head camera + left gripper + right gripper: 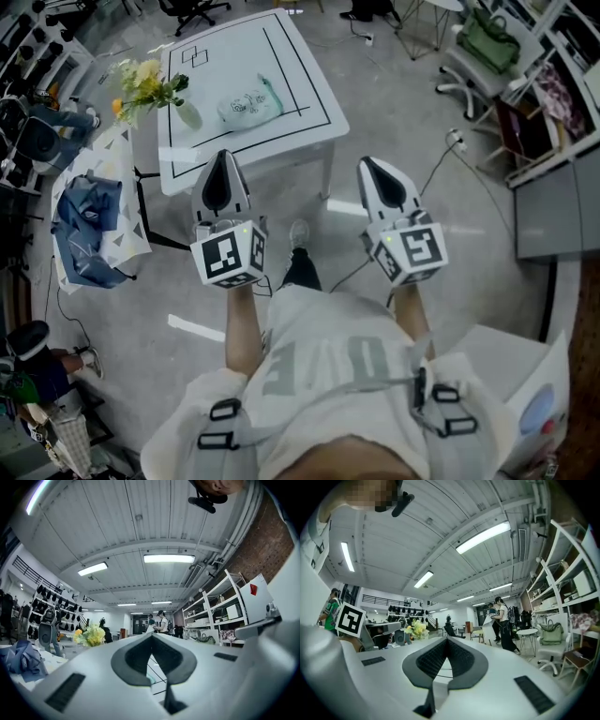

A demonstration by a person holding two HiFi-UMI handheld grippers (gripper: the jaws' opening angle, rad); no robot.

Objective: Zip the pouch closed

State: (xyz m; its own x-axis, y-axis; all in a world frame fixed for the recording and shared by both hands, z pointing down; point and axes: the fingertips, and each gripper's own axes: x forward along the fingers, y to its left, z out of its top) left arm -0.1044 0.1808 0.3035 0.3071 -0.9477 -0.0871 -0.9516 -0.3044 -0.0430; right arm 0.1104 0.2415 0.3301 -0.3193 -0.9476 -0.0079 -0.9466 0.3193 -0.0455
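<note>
The pouch [248, 105], pale with a printed drawing and a teal edge, lies on the white table [281, 141] with black lines, far from me in the head view. My left gripper [223, 155] hangs in the air by the table's near edge, its jaws together and nothing between them. Over the floor, just right of the table's corner, my right gripper [365, 163] is shut and empty too. Both point level toward the table. In the left gripper view the shut jaws [151, 635] hide most of the table; the right gripper view shows its jaws [446, 639] shut as well.
A vase of yellow flowers [148, 86] stands at the table's left side. A side stand with blue cloth [89, 234] is to the left. A white chair with a green bag [487, 42] and a floor cable [441, 164] lie to the right. People [502, 620] stand farther off.
</note>
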